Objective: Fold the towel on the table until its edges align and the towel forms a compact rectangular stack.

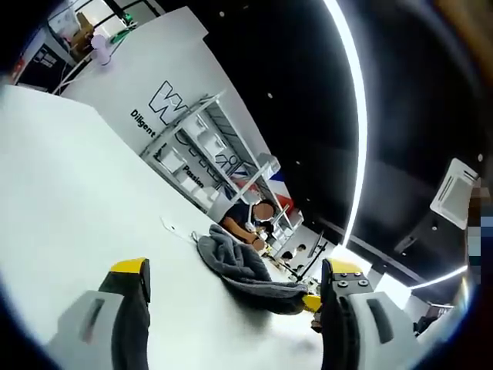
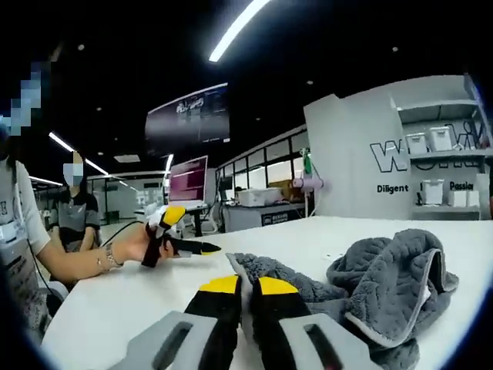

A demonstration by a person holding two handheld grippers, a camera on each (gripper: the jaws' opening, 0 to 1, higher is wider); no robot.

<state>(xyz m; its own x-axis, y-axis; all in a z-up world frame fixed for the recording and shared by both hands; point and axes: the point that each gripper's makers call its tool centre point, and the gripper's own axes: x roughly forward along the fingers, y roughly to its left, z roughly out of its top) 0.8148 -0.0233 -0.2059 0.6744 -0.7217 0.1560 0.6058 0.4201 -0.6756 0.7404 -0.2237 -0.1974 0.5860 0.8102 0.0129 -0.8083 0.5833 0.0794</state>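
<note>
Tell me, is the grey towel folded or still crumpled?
Crumpled. The towel lies in a loose heap on the white table, its edges curling and not aligned.

Both the left gripper point(image 1: 235, 281) and right gripper point(image 2: 248, 287) have grey bodies, black jaws and yellow tips

Grey plush towel point(image 2: 385, 281) with a pale trimmed edge, unfolded, crumpled in a rumpled heap with raised folds, one flat corner spread out, lying on the white bench point(image 2: 115, 304)
</note>
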